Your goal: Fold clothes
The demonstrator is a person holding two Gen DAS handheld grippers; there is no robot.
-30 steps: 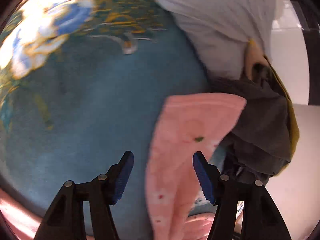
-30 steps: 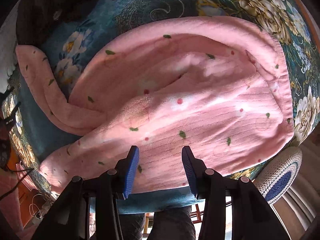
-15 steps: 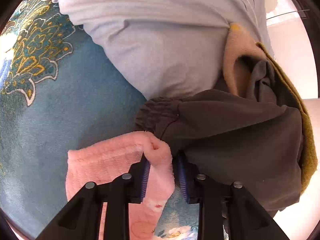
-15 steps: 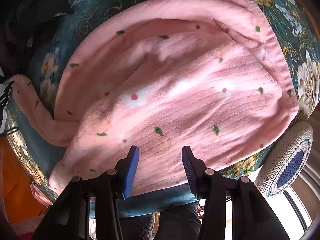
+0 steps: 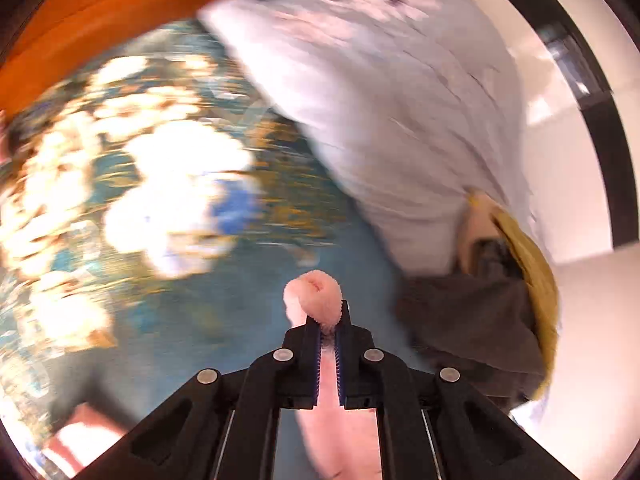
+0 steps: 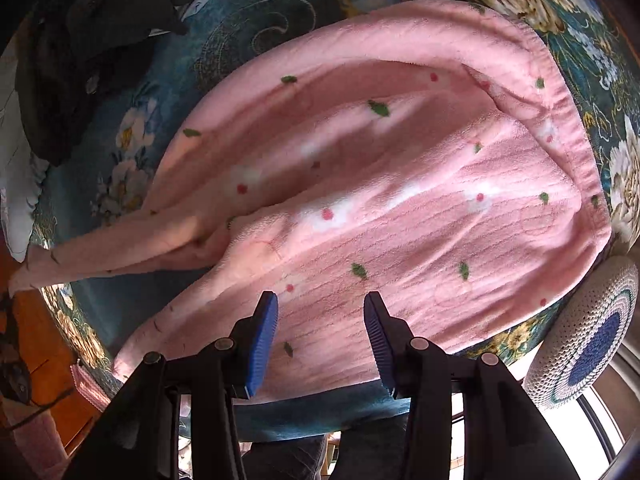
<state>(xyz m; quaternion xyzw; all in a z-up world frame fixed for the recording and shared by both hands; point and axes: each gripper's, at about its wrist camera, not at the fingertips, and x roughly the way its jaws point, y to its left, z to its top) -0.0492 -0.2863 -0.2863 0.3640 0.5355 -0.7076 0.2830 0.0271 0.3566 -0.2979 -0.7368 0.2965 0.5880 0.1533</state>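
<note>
The left gripper has its jaws pressed together on a bunched corner of the pink towel, a curled tuft of it poking out past the fingertips while the rest trails down between the fingers toward six o'clock. That view is smeared with motion blur, so little beyond is sharp — a pale blue-white garment fills the one o'clock area, and a dark grey garment with a mustard-yellow piece along its edge lies at three to four o'clock.

The right gripper hangs above the towel's near edge, jaws spread wide and holding nothing. The towel (pink, dotted with small green leaves and red spots) lies spread over the teal floral bedcover, its far edge folded over, one long corner drawn out toward nine o'clock. Dark clothes are heaped at ten o'clock; a crocheted white-and-blue round cushion sits at four o'clock.
</note>
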